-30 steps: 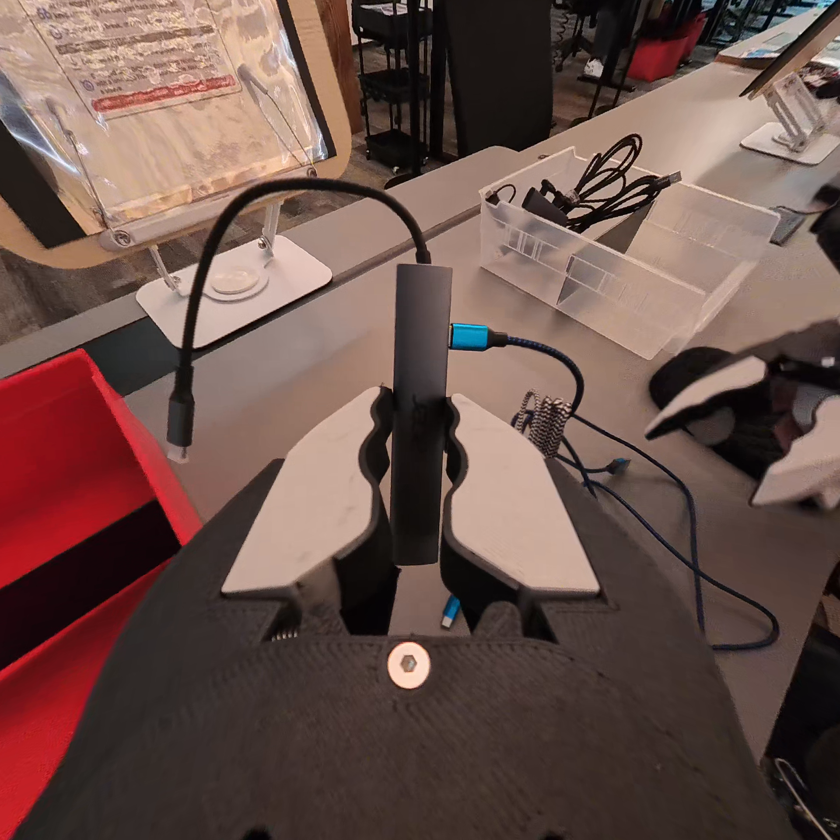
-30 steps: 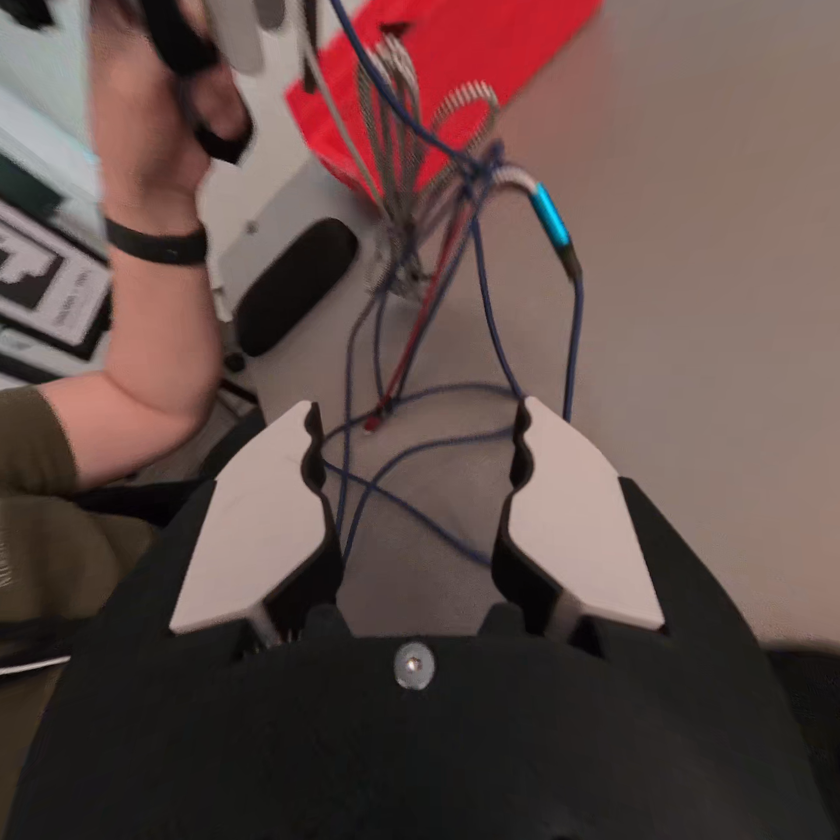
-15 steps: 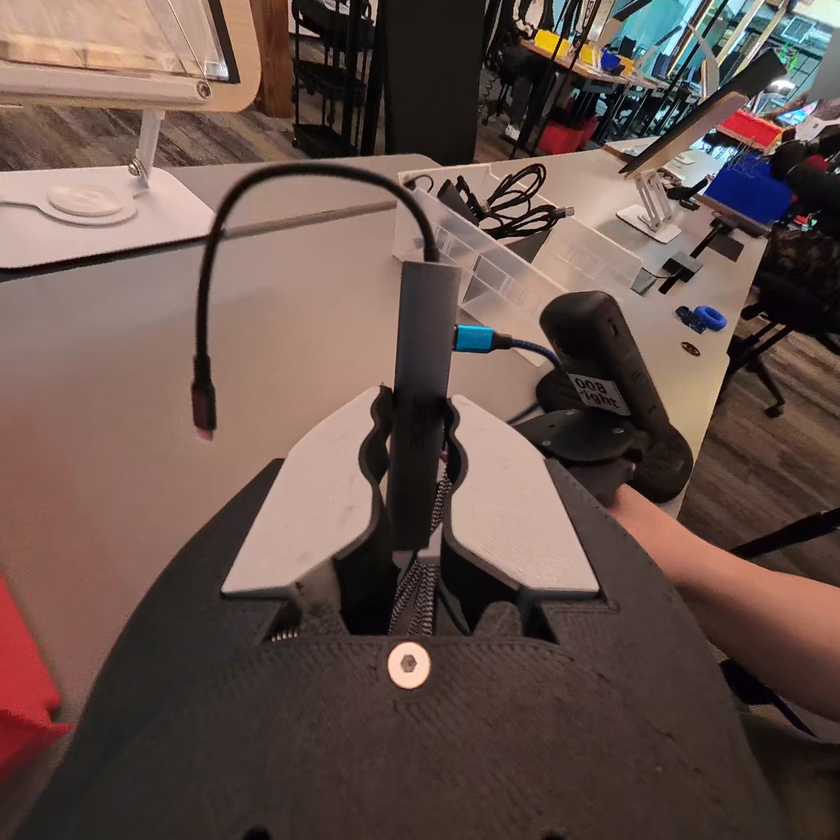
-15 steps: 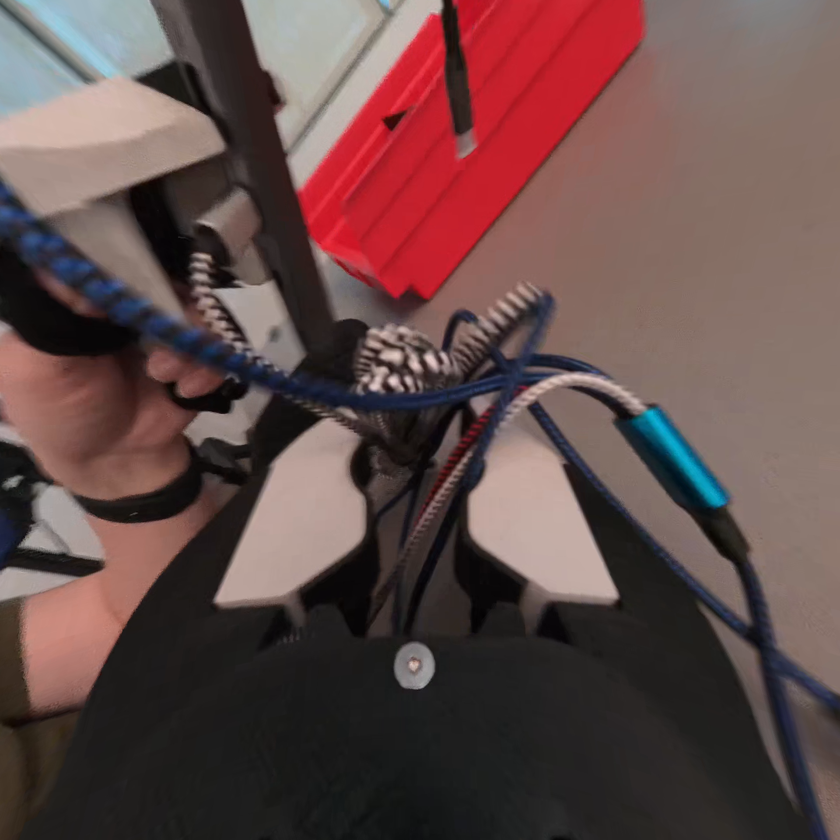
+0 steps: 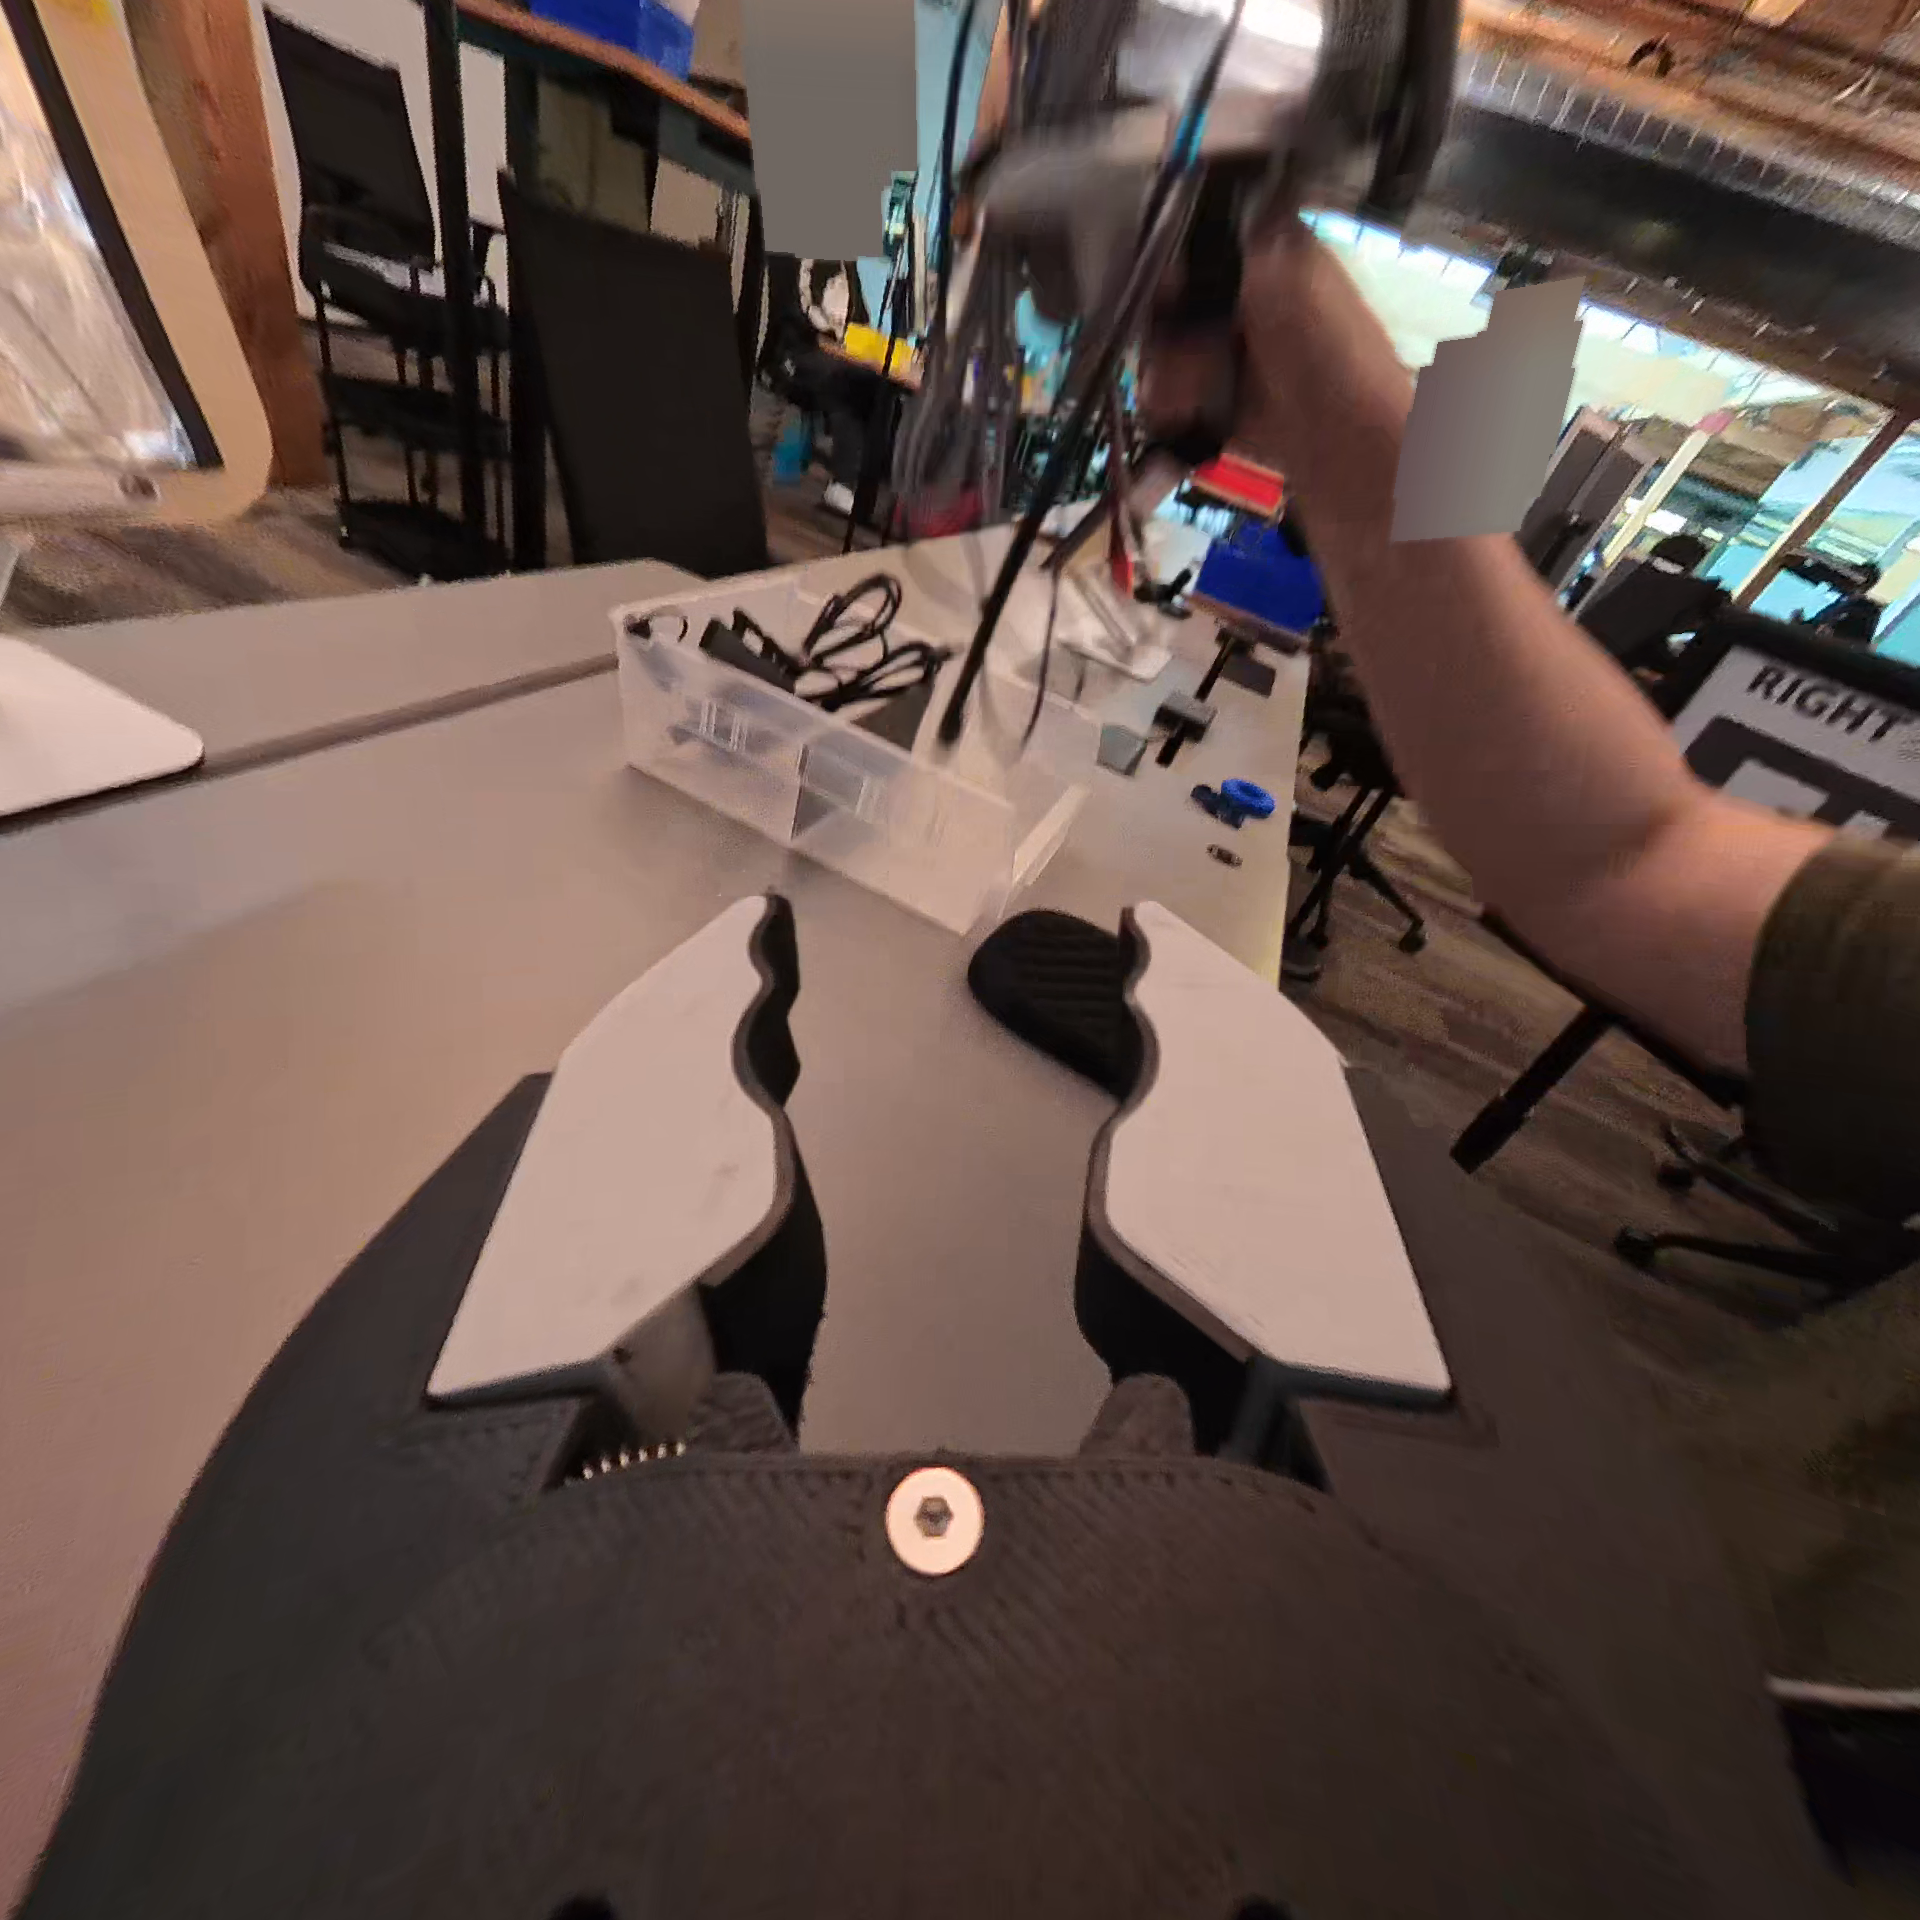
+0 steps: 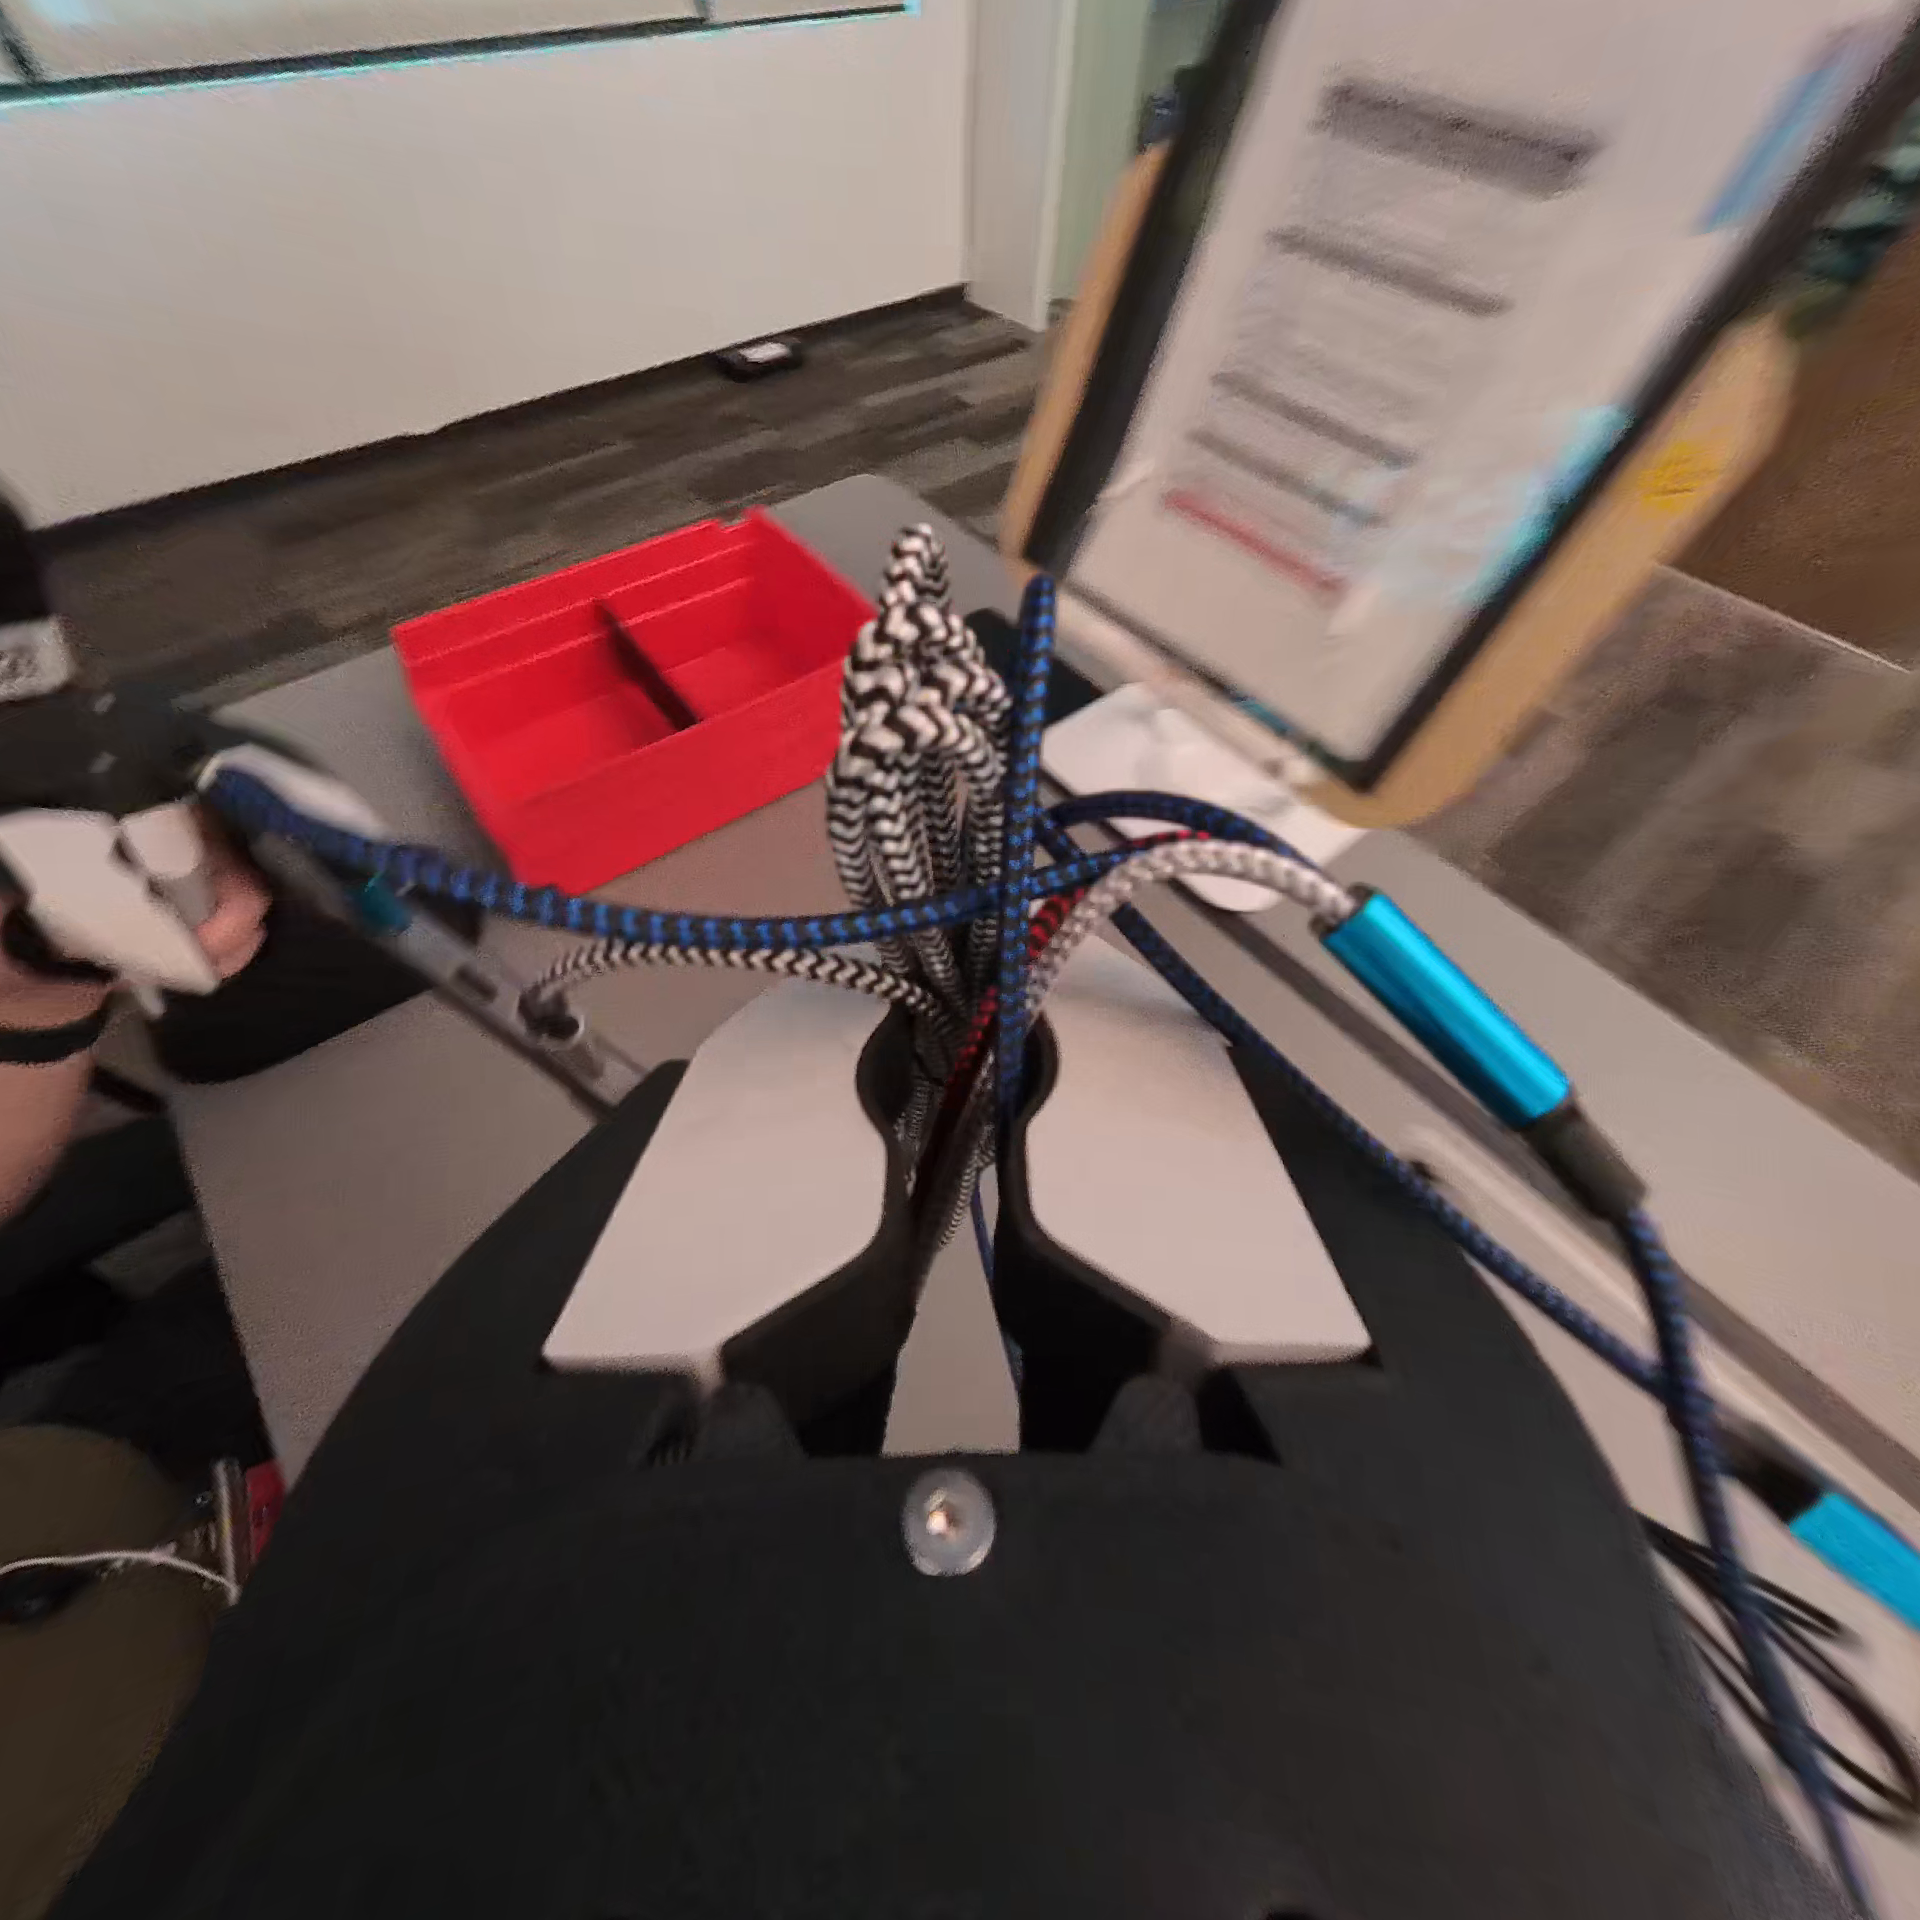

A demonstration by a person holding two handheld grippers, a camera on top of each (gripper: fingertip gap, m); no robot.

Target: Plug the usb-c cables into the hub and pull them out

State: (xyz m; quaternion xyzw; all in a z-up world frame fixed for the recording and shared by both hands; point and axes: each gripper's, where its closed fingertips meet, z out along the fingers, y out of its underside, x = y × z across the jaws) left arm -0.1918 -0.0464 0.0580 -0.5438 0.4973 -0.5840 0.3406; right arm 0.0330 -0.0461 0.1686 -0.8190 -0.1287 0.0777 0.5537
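Observation:
My left gripper (image 5: 951, 914) is open and empty, low over the grey table (image 5: 312, 935). My right gripper (image 6: 951, 1039) is shut on a bundle of braided cables (image 6: 925, 748), black-and-white, blue and red. In the left wrist view it (image 5: 1143, 135) is blurred and held high, with the cables dangling. The grey hub (image 6: 468, 971) hangs from a blue cable's plug (image 6: 379, 904) and a black-and-white cable, beside my left gripper (image 6: 114, 894). It looks like the dark bar (image 5: 982, 644) in the left wrist view. A blue metal connector (image 6: 1444, 1013) hangs to the right.
A clear plastic box (image 5: 831, 748) with black cables stands ahead of my left gripper. A black pad (image 5: 1049, 997) lies by its right fingertip. A red divided bin (image 6: 644, 707) and a sign board on a stand (image 6: 1403, 364) sit at the table's far side. There is about 25 centimetres between the tips of the two grippers.
My left gripper has opened and let go of the hub. My right gripper has shut on the cable bundle and risen high, and the hub now hangs from the cables.

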